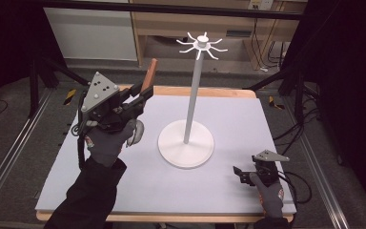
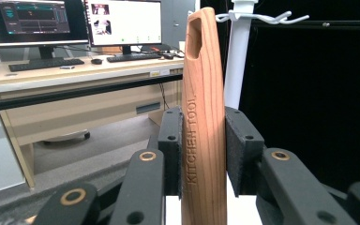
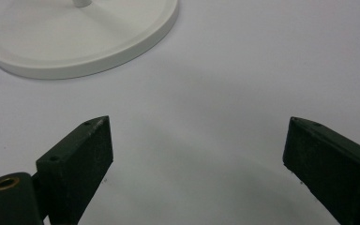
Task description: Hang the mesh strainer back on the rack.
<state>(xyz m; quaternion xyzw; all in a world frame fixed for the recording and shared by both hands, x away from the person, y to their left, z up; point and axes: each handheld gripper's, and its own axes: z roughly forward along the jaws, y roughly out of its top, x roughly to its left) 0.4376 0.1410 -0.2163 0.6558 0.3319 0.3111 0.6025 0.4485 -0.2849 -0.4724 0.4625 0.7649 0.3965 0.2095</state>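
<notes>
Left gripper point(image 1: 143, 95): jaws clamp wooden utensil handle point(image 2: 201, 117), hanging slot upward, probably for a stand hook point(image 1: 218, 49).
Right gripper point(image 1: 242, 172): jaws wide, empty, resting low on bench point(image 1: 248, 124).

Desk point(image 1: 248, 119): pale lavender-grey top, light wood edge. Hook stand point(image 1: 187, 143): white base and hooks, light grey pole. Wooden utensil handle point(image 2: 203, 122): reddish-brown with visible grain, "KITCHEN TOOL" stamped in the wood. Left claw point(image 2: 203, 150): black jaws, dark felt-like pads, brass-coloured rivets, grey three-cornered plate. Right claw point(image 3: 197, 161): black jaws, one brass-coloured rivet. Gloves: grey, with a red-and-white cuff patch. Sleeve: black.
</notes>
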